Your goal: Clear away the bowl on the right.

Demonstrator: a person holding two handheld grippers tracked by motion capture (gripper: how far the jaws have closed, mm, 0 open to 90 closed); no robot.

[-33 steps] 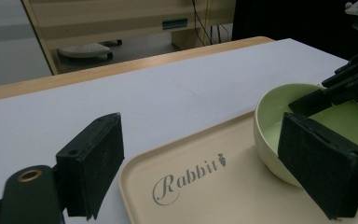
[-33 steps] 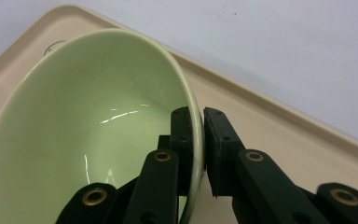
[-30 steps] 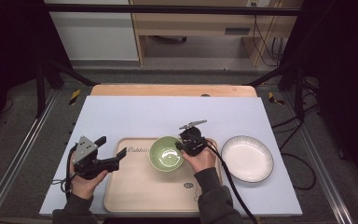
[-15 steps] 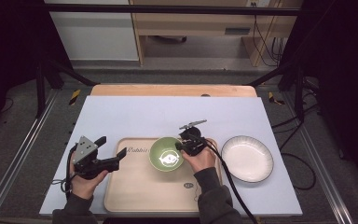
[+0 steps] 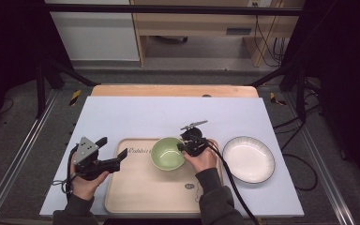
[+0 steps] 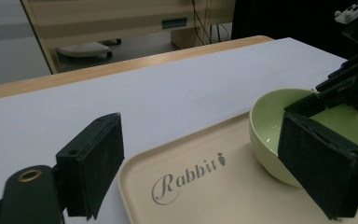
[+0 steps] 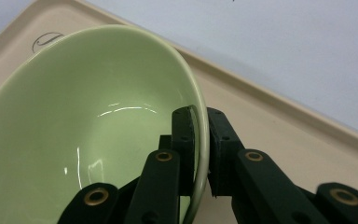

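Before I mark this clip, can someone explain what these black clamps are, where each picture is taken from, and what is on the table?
There is no robot: a person holds a hand tool with two fingers in each hand. One picture looks down from above the table; the other two come from cameras riding on each tool. On the white-covered table lies a beige tray printed "Rabbit", with a green bowl on it and a white plate beside it. The right gripper is shut on the bowl's rim, one finger inside and one outside. The left gripper is open, holding nothing, at the tray's left edge.
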